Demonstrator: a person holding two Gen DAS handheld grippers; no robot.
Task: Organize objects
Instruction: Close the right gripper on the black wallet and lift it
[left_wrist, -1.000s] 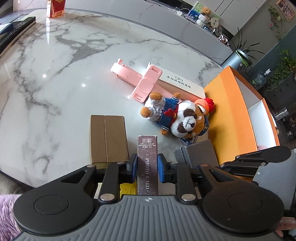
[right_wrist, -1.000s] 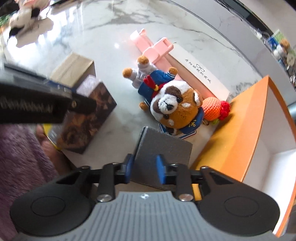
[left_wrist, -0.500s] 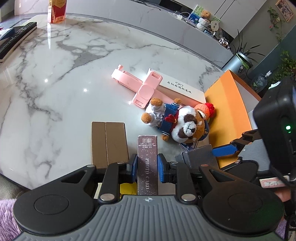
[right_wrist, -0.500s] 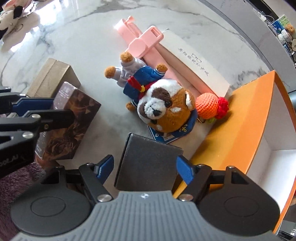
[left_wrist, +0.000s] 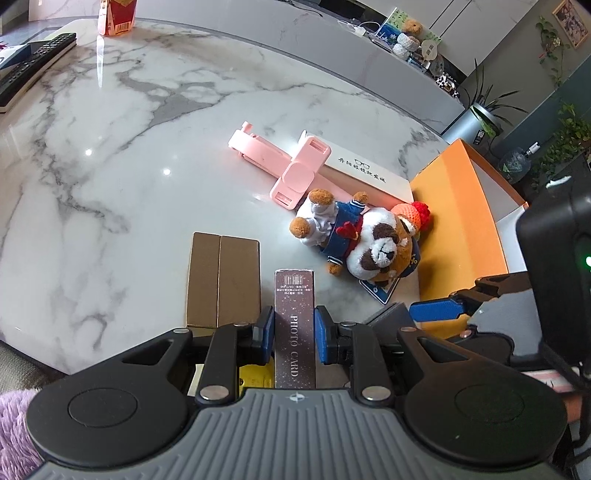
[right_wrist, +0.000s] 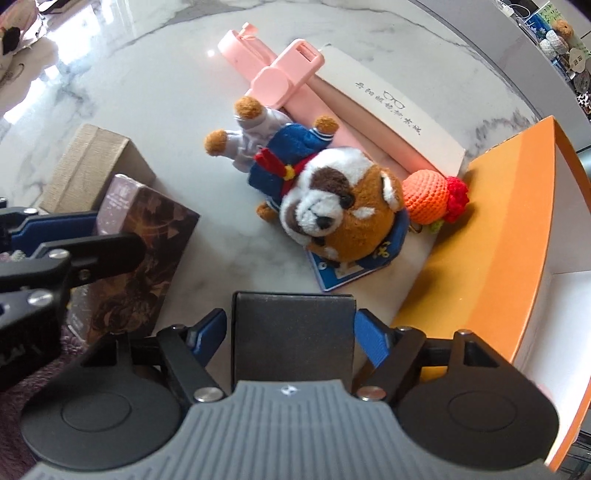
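The left gripper is pinching the photo card box, seemingly steadying it, while the right gripper is straddling the dark box, jaws just spread.

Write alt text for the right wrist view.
The right gripper stands open around a dark grey box on a marble table. Beyond lie a plush dog, a pink holder and an orange box.

"PHOTO CARD" on brown box (spine)

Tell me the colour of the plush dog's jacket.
Blue, with a red bow at the collar. The plush dog shows best in the right wrist view.
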